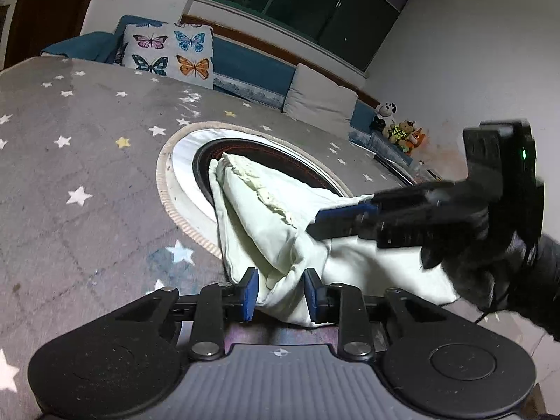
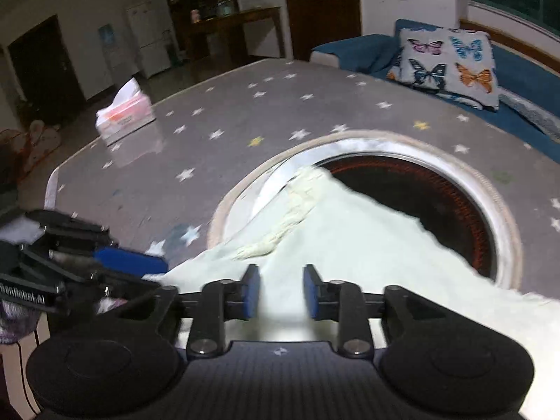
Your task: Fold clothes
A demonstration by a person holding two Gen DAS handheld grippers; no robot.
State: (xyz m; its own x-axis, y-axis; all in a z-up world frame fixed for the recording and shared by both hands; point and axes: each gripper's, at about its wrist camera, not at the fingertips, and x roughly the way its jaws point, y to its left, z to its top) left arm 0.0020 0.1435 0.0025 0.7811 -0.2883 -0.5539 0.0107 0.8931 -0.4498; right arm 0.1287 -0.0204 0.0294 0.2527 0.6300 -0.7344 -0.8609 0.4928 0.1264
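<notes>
A pale cream garment (image 1: pixel 266 220) with a ruffled edge lies bunched over the round black inset (image 1: pixel 210 154) of the star-patterned table. My left gripper (image 1: pixel 281 294) stands open at its near edge, with cloth bulging between the blue pads. My right gripper (image 1: pixel 336 217) comes in from the right, its blue fingers on the cloth; whether it pinches the cloth is unclear there. In the right wrist view the garment (image 2: pixel 367 238) spreads ahead and my right gripper (image 2: pixel 281 292) is open with cloth between the pads. The left gripper (image 2: pixel 129 262) shows at left.
The grey star tablecloth (image 1: pixel 87 140) covers the table. A pink tissue box (image 2: pixel 124 113) stands at the far left corner. A blue sofa with a butterfly cushion (image 1: pixel 171 50) and soft toys (image 1: pixel 399 126) runs behind the table, under a window.
</notes>
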